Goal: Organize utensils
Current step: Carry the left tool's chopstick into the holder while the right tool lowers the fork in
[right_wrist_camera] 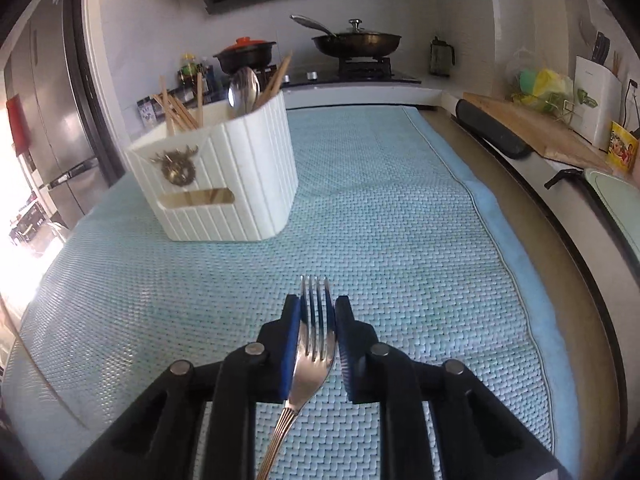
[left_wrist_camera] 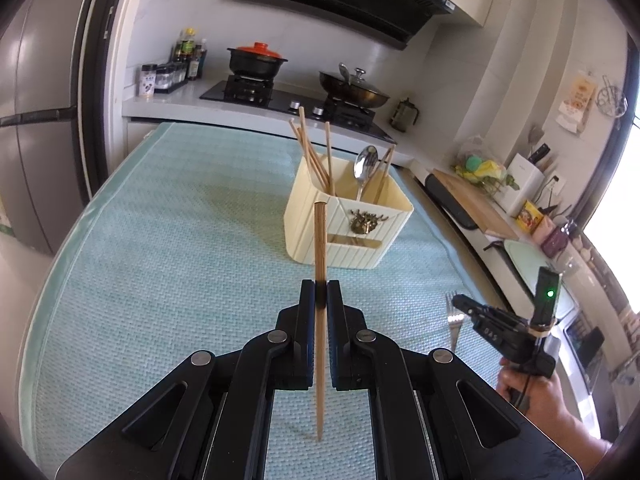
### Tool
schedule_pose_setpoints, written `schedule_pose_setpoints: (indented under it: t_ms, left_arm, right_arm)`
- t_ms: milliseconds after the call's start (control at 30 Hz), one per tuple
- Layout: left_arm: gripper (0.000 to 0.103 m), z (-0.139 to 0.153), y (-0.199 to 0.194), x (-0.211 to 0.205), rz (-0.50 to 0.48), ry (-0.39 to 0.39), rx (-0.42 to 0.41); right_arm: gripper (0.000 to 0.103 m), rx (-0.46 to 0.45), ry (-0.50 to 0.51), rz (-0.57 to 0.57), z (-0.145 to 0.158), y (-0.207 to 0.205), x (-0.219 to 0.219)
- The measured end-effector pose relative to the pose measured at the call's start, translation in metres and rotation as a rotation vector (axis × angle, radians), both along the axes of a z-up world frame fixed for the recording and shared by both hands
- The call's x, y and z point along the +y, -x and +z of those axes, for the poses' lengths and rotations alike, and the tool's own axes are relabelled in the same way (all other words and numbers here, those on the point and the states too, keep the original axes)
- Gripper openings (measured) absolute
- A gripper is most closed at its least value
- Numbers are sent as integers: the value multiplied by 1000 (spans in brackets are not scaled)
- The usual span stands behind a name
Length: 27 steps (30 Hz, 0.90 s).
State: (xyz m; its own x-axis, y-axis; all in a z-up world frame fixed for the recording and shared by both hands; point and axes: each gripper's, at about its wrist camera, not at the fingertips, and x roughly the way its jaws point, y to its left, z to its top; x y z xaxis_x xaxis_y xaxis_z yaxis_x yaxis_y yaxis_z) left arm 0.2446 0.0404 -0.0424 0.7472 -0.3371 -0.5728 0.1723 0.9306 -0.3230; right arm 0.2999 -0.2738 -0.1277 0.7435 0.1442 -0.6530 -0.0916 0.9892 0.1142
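Chopstick point(left_wrist_camera: 320, 300) upright between left fingers point(left_wrist_camera: 308, 300), fork point(right_wrist_camera: 314, 344) tines pointing away

The left gripper point(left_wrist_camera: 320, 292) points forward and a bit down. Its jaws are pinched tight on a chopstick point(left_wrist_camera: 320, 248) that stands up between them. The right gripper point(right_wrist_camera: 317, 308) also tips down, low over the mat. Its jaws hug a fork point(right_wrist_camera: 316, 336) on both sides. A hand point(left_wrist_camera: 532, 400) holds the right gripper from behind.
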Motion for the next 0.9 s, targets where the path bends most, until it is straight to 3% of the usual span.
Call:
schedule_pose_setpoints:
  t_ms: [533,900]
  left_arm:
    - [3,16,10,-5,-31,3,-23]
    - [3,33,10,-2,-42,39,-62]
  right_arm:
    - [4,-116,-103,112,60,47,-8]
    - [4,-248,-42,137,102,69,5]
